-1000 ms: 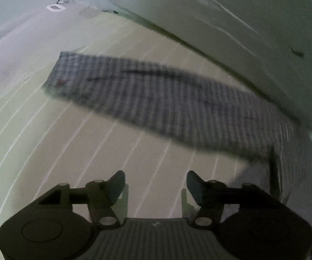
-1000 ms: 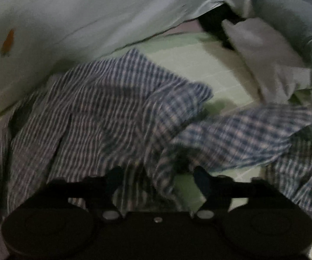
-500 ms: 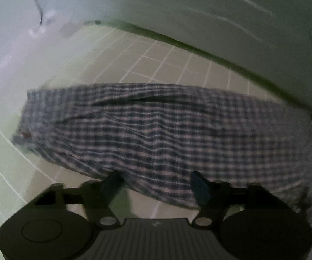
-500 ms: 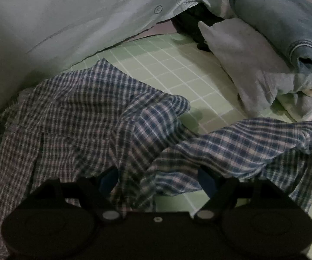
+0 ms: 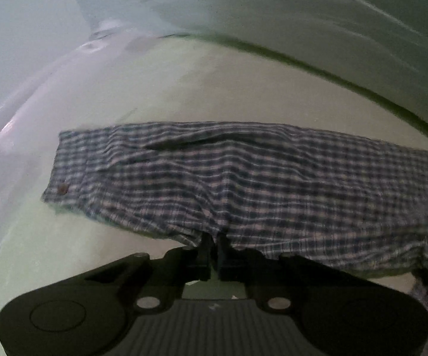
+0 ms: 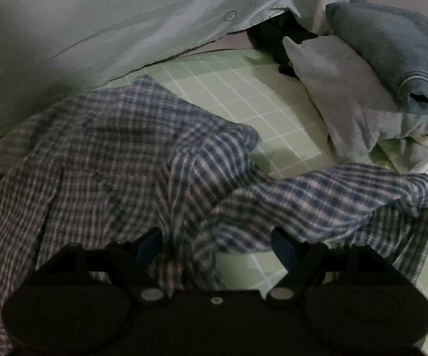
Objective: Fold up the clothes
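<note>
Two claws over green gridded mat; left claw apparently pinching plaid shirt.

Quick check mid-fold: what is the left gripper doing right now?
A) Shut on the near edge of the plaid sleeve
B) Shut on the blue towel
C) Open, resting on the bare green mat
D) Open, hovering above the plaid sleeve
A: in the left wrist view the left gripper has its fingers pressed together on the near edge of the plaid sleeve, whose cloth bunches up at the tips.
</note>
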A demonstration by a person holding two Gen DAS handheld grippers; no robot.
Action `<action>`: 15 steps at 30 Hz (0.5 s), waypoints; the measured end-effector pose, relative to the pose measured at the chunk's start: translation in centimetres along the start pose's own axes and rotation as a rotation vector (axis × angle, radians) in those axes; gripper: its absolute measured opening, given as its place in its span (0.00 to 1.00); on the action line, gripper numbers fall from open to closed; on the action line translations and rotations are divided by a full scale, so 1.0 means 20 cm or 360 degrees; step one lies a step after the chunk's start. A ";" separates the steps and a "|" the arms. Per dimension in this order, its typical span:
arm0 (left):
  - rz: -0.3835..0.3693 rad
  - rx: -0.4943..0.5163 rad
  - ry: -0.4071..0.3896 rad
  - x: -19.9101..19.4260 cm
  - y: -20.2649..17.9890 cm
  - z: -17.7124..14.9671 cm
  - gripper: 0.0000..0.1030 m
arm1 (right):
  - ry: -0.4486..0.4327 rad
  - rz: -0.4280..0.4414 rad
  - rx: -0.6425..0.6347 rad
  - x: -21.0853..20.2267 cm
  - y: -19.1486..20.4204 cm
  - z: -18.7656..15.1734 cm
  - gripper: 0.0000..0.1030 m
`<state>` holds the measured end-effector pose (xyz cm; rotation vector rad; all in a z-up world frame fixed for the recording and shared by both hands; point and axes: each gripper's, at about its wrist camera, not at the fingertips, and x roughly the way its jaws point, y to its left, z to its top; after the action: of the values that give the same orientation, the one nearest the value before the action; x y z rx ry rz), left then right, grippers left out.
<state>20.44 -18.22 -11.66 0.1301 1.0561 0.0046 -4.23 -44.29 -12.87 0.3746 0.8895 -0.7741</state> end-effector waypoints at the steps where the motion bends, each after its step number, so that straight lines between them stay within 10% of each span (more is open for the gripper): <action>1: 0.0043 -0.0031 0.0006 0.00 0.08 -0.01 0.05 | -0.0001 0.0000 -0.0002 -0.01 0.00 -0.01 0.79; 7: 0.0283 -0.0281 0.0067 -0.02 0.54 -0.12 0.07 | 0.0036 0.0080 -0.0007 -0.02 0.06 -0.06 0.79; 15: 0.0002 -0.0498 0.0046 -0.19 0.57 -0.11 0.42 | -0.0050 0.0186 -0.0189 -0.06 0.25 0.00 0.79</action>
<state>17.40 -7.02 -8.18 -0.1526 1.0714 0.1727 -1.00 -40.44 -12.06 0.3059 0.8721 -0.6148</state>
